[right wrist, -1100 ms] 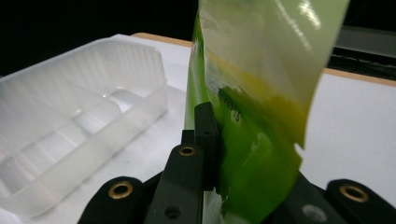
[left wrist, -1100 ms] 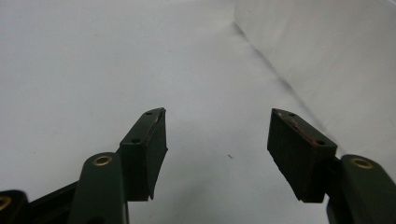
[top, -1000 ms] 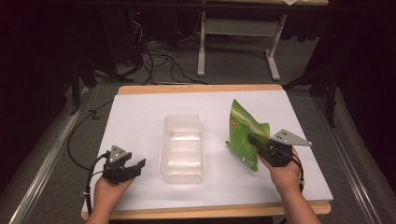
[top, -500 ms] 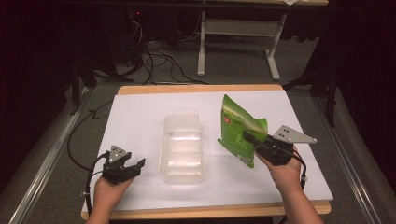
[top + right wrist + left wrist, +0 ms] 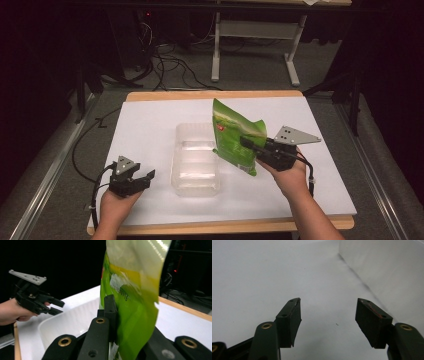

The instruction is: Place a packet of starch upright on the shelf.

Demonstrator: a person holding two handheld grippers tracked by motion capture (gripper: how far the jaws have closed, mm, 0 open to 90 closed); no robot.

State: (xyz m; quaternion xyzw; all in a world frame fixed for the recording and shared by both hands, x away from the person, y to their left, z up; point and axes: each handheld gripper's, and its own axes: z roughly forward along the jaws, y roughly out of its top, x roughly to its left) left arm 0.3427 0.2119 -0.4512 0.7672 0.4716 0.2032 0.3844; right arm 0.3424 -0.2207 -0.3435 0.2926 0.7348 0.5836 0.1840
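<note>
A green snack bag (image 5: 235, 137) hangs upright in the air beside the right edge of a clear plastic tub (image 5: 196, 160), with my right gripper (image 5: 248, 144) shut on its lower part. In the right gripper view the bag (image 5: 132, 290) rises between the two black jaws, with the tub (image 5: 70, 322) just beyond it. My left gripper (image 5: 146, 179) rests at the front left of the table, left of the tub, open with nothing between its fingers (image 5: 292, 317). The tub's wall (image 5: 387, 272) shows at the right of the left gripper view.
A white sheet (image 5: 150, 125) covers the table, framed by a wooden edge (image 5: 210, 95). Beyond the table lie dark floor, cables (image 5: 165, 65) and a desk frame (image 5: 250, 30). The left hand and gripper (image 5: 35, 300) appear across the tub in the right gripper view.
The right gripper has lifted the bag and carried it left toward the tub. The left gripper has stayed where it was.
</note>
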